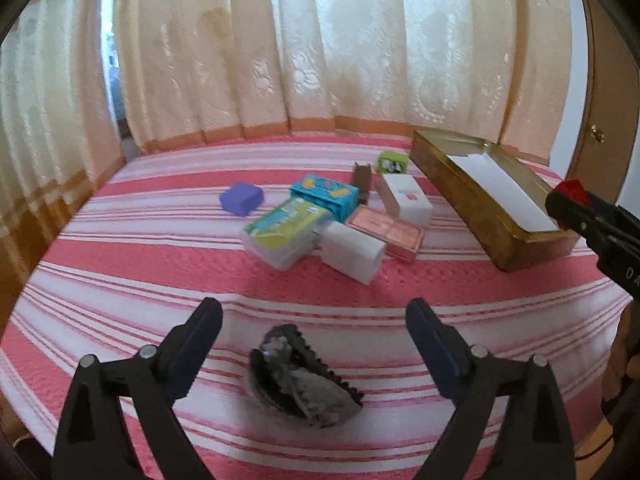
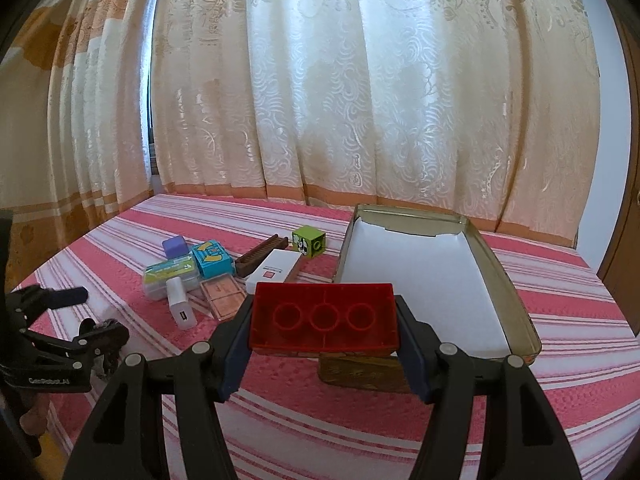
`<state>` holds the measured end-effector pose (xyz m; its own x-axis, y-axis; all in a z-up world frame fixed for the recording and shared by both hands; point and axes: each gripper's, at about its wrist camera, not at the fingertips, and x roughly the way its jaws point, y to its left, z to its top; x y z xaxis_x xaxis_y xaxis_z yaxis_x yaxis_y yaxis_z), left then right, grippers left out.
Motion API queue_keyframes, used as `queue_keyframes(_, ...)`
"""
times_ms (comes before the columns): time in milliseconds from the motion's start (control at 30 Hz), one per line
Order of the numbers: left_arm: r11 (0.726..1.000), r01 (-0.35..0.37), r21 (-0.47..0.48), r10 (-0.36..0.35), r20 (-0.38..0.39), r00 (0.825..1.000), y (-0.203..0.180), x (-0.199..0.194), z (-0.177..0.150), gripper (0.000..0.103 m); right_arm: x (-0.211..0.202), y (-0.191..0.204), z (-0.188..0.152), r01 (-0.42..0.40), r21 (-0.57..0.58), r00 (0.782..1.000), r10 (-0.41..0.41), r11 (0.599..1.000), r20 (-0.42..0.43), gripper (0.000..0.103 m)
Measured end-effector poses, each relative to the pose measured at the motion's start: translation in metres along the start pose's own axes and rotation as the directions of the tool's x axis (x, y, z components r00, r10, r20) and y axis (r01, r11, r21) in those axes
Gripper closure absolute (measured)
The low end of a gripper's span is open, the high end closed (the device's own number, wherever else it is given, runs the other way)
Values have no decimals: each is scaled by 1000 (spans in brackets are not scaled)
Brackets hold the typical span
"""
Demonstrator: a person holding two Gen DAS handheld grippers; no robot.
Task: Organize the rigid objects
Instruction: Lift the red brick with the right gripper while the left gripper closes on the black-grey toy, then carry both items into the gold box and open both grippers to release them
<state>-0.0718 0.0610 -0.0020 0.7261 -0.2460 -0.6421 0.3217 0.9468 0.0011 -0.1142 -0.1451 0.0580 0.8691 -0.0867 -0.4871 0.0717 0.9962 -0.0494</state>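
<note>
My left gripper (image 1: 313, 306) stands open above the striped bed. A dark hair claw clip (image 1: 304, 376) lies on the cover between its fingers, untouched by the pads. My right gripper (image 2: 324, 320) is shut on a red toy brick (image 2: 324, 316), held by its two ends with the hollow underside toward the camera, just in front of the near end of an open golden tin (image 2: 516, 292) lined with white paper. The left wrist view shows that brick (image 1: 572, 192) at the right edge beside the tin (image 1: 440, 168).
A loose pile lies mid-bed: purple block (image 1: 241, 198), teal box (image 1: 326, 196), green-and-white plastic case (image 1: 282, 232), white charger (image 1: 352, 252), pink compact (image 1: 386, 232), white box (image 1: 406, 200), green cube (image 1: 392, 162), brown comb (image 1: 362, 182). Curtains hang behind; a wooden door stands right.
</note>
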Motion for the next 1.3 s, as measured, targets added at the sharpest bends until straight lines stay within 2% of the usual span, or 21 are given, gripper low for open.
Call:
queue_keyframes(67, 999, 44, -8, -43, 51, 998, 4, -16, 4, 8, 1, 0, 0, 1, -1, 1000, -1, 1000, -2, 37)
queue_keyframes(100, 999, 46, -9, -46, 69, 997, 5, -21, 6, 4, 1, 1, 0, 2, -3, 1000, -2, 1000, -3, 37)
queue_keyframes(133, 999, 31, -7, -30, 85, 996, 7, -26, 8, 1, 2, 1, 0, 1, -5, 1000, -1, 1000, -5, 37)
queue_keyframes(200, 999, -49, 10, 49, 76, 996, 10, -26, 12, 1, 3, 2, -1, -3, -4, 1000, 2, 1000, -9, 37)
queue_keyframes(267, 992, -126, 17, 126, 11, 992, 11, -12, 10, 1, 3, 4, 0, -8, 1, 1000, 8, 1000, -7, 37)
queue_keyframes(367, 985, -169, -17, 166, -110, 980, 15, 15, 2, 3, 4, 7, -1, -14, 1, 1000, 14, 1000, -7, 37)
queue_keyframes(433, 980, -182, -74, 162, -221, 962, 22, 38, -6, 10, 4, 9, -1, -17, -5, 1000, 17, 1000, -11, 37)
queue_keyframes(500, 981, -140, -137, 100, -264, 959, 27, 49, -13, 15, 3, 10, -1, -16, -15, 1000, 16, 1000, -10, 37)
queue_keyframes(567, 984, -134, -119, 105, -221, 970, 23, 47, -14, 31, 3, 9, -2, -14, -17, 1000, 14, 1000, -11, 37)
queue_keyframes(633, 989, -108, -103, 84, -210, 974, 18, 45, -12, 53, 5, 7, -2, -12, -11, 1000, 12, 1000, -17, 37)
queue_keyframes(733, 992, -105, -74, 89, -202, 975, 11, 46, -10, 54, 8, 3, -2, -8, 8, 1000, 8, 1000, -22, 37)
queue_keyframes(900, 994, -76, -84, 58, -190, 980, 6, 44, -6, 55, 6, -2, -2, -11, 28, 1000, 12, 1000, -16, 37)
queue_keyframes(1100, 997, -75, -26, 73, -98, 993, -17, 28, 16, 55, -3, -15, 3, -8, 50, 1000, 6, 999, 28, 37)
queue_keyframes(1300, 1000, -18, 15, 18, -13, 1000, -44, 13, 46, 55, -8, -38, 10, 12, 77, 997, -18, 997, 79, 37)
